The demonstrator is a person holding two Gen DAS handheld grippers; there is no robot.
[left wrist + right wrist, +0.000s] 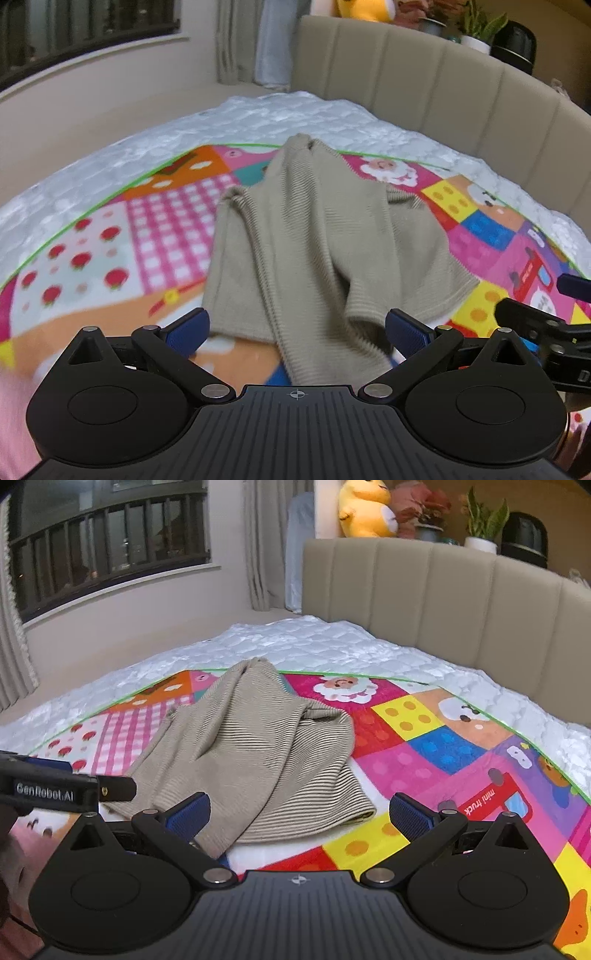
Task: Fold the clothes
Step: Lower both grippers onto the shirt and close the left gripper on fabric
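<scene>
I am seeing the left gripper (297, 332) with its blue fingers (188, 330) standing wide apart, gripping nothing, with the near edge of the beige ribbed sweater (310, 240) lying between and just beyond them. The right gripper (299, 814) is also holding its fingers (410, 818) spread apart and empty, the sweater's near hem sitting just past its left pad. The two grippers are hovering side by side, each showing at the edge of the other's view. The sweater is lying crumpled on a colourful patchwork play mat (436, 746), which is covering a white quilted mattress (332, 642). Beyond, a padded beige headboard (443, 598) is carrying a yellow plush toy (364, 511) and potted plants (480, 524).
</scene>
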